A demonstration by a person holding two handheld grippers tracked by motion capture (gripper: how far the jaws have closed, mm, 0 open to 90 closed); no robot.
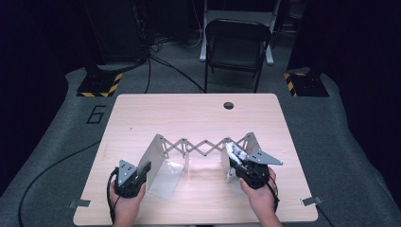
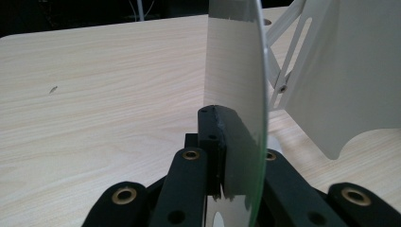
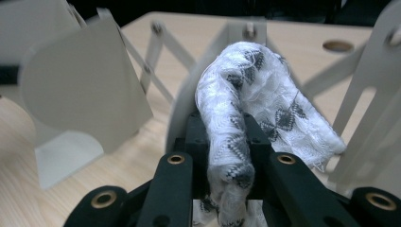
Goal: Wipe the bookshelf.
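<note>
The left tool [image 1: 143, 171] is clenched on the near edge of the white expanding rack's left upright panel [image 1: 157, 153]. The right tool [image 1: 238, 163] grasps a white patterned cloth [image 3: 255, 109], seemingly draped beside the right panel [image 1: 249, 142] on the pale wooden counter [image 1: 198, 113].

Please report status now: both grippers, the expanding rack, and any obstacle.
Left gripper shut on rack's left plate. Right gripper shut on white patterned cloth at rack's right plate. No obstacle on table.
</note>
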